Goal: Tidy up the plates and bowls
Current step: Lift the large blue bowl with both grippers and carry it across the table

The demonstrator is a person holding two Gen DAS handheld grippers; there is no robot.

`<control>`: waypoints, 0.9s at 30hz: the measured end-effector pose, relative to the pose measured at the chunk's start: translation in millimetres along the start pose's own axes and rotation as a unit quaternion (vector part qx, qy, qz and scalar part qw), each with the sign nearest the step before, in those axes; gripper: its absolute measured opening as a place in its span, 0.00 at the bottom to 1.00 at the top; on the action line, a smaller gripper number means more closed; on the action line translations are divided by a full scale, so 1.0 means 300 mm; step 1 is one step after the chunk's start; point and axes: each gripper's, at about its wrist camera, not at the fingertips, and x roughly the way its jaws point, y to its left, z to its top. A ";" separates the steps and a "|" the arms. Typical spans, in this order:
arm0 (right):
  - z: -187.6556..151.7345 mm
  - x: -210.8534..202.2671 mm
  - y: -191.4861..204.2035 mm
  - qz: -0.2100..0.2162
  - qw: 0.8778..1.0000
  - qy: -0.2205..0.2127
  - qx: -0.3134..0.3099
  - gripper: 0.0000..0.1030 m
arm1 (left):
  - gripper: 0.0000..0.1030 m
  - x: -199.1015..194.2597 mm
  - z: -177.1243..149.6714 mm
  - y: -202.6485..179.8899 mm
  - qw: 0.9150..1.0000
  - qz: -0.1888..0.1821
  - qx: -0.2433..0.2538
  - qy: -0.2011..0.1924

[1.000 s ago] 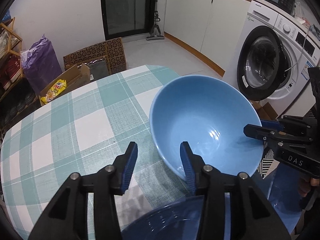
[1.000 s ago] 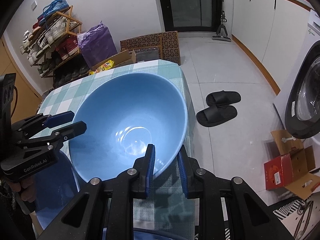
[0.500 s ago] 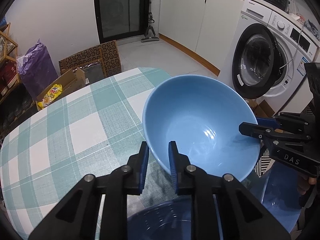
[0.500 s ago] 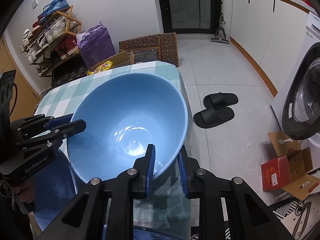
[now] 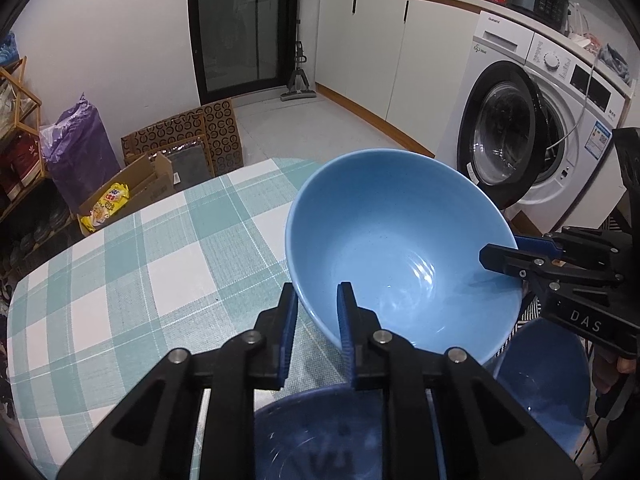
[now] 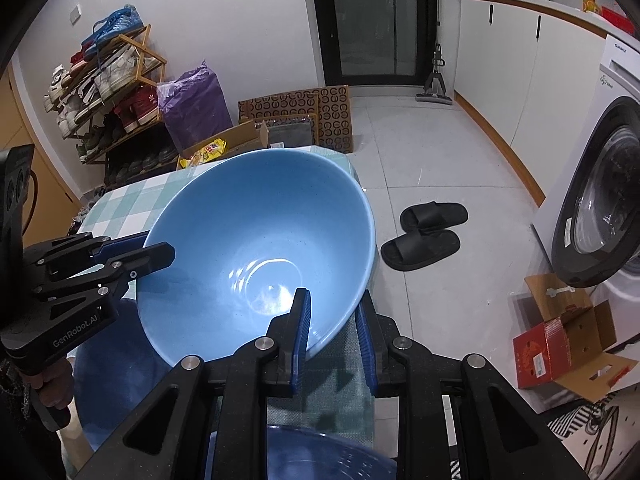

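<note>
Both grippers' fingers were clamped on the light blue bowl (image 5: 400,248): left gripper (image 5: 316,332) on one rim, right gripper (image 6: 332,336) opposite, holding it above the checked table (image 5: 120,280). Two darker bowls (image 5: 544,376) sat beneath; stacking was apparently unfinished.

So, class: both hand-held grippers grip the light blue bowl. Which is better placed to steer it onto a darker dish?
Probably the right hand-held gripper: it pinches the light blue bowl beside the dark blue plate; the left hand-held gripper grips the opposite rim.
</note>
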 end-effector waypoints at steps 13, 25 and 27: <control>-0.012 -0.178 0.024 0.003 0.999 -0.033 -0.007 0.22 | 0.17 -0.139 0.001 -0.029 1.000 0.002 0.004 -0.031; -0.038 -0.298 0.062 0.013 0.999 -0.048 -0.017 0.22 | 0.17 -0.238 -0.037 -0.025 0.999 0.006 0.000 -0.050; -0.045 -0.311 0.071 0.015 0.998 -0.049 -0.021 0.22 | 0.17 -0.256 -0.046 -0.026 0.999 0.007 -0.001 -0.053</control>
